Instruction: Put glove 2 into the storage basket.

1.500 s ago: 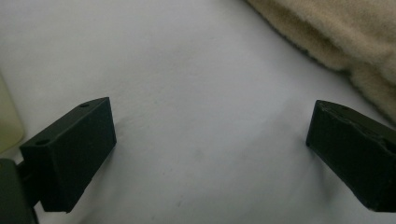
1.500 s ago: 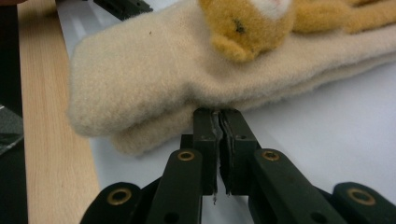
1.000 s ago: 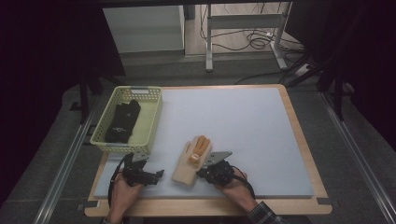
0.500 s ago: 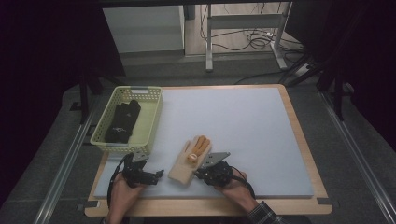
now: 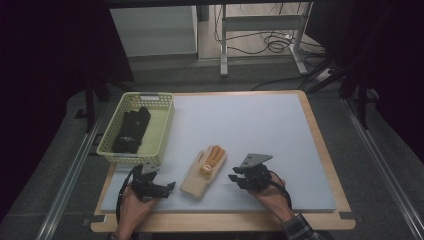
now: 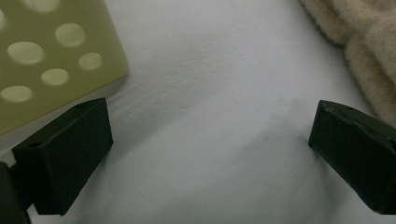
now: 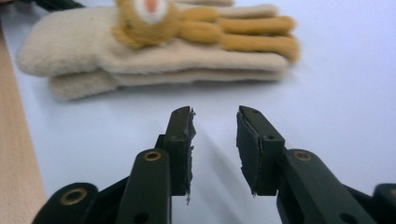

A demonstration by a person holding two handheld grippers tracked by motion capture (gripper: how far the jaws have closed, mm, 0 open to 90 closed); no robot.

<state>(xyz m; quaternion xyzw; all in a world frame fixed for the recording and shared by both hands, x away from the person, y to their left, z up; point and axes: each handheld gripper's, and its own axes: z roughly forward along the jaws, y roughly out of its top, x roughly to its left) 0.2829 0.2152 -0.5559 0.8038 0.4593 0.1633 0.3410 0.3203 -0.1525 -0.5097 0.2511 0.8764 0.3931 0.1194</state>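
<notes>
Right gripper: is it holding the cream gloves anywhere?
No. The right gripper has just been opening, nothing between its jaws; the cream gloves lie apart on the mat.

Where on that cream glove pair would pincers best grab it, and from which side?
Probably at the cuff end of the cream glove pair, the end nearest the person. There the two gloves lie stacked flat with thick plain edges, so one pinch could catch both. The right gripper, jaws apart with nothing between them, sits right beside it and could come in low from that side.
</notes>
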